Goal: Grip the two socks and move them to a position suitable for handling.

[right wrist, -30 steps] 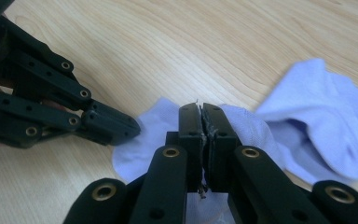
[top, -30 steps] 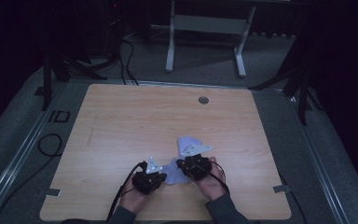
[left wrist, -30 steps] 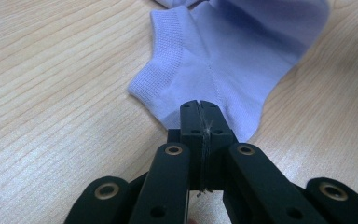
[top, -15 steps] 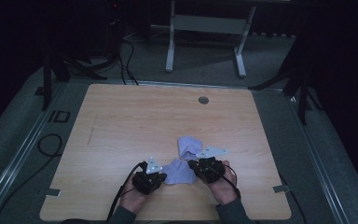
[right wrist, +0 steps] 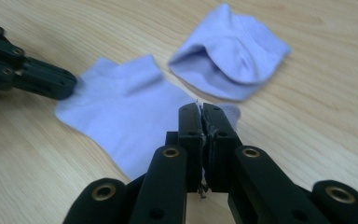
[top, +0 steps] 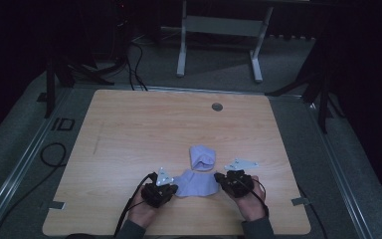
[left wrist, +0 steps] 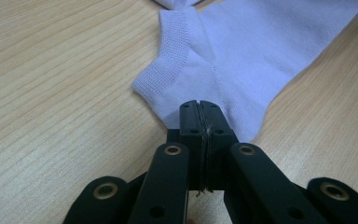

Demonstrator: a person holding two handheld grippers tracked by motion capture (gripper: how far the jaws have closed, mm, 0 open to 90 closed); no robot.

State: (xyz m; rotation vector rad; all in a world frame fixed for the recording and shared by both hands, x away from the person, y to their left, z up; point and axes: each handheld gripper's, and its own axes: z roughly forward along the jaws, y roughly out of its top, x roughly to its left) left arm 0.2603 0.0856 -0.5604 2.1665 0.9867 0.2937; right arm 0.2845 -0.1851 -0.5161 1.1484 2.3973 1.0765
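Observation:
A pale lavender sock lies flat on the wooden table between my two grippers. My left gripper is shut on its cuff end, where the sock runs into the closed jaw tips. My right gripper is shut on the opposite end; in the right gripper view the sock reaches from the closed tips across to the left gripper. A second lavender sock lies loosely folded just beyond, apart from both grippers.
A round grommet hole sits near the table's far edge. Tape strips mark the near corners. A cable loop lies on the floor at the left, and a grey stand is beyond the table.
My right gripper has moved right and slightly nearer, drawing the held sock out flat. The second sock stays where it was. The left gripper has not moved.

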